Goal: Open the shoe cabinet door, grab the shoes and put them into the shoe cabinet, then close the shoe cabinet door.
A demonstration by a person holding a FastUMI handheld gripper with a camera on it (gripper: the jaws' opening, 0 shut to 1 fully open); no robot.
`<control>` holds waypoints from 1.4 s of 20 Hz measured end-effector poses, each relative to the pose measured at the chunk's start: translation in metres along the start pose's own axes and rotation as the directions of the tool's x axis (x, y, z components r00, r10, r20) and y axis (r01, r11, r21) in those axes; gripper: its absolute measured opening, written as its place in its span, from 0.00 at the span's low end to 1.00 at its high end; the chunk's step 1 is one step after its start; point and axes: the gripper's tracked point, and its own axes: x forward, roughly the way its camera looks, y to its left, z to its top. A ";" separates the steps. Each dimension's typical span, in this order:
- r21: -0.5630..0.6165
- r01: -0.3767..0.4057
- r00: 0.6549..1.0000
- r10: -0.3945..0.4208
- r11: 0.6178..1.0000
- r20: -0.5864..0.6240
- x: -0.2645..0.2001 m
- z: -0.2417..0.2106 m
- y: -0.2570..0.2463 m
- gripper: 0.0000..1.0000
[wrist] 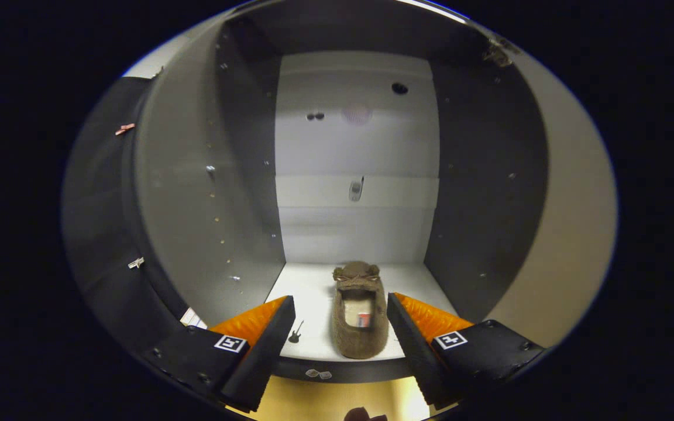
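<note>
A brown slipper-like shoe (359,316) lies on the white bottom shelf (313,292) inside the shoe cabinet, heel toward me and toe toward the back wall. My gripper (340,336) stands open at the cabinet's front edge, its fingers spread on either side of the shoe's heel end without touching it. The cabinet door (179,193) is swung open on the left side.
Dark side walls (483,193) and a white back panel (354,158) enclose the cabinet's inside. A small guitar-shaped mark (295,332) sits on the shelf left of the shoe. A yellowish floor (313,403) lies below the cabinet front.
</note>
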 end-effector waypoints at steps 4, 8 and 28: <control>0.007 -0.013 0.994 0.012 1.000 0.106 -0.070 0.020 -0.009 1.00; -0.015 -0.010 0.985 0.012 1.000 0.174 -0.145 0.015 -0.024 0.99; 0.103 0.056 0.957 -0.083 0.993 0.277 -0.374 -0.034 -0.185 0.98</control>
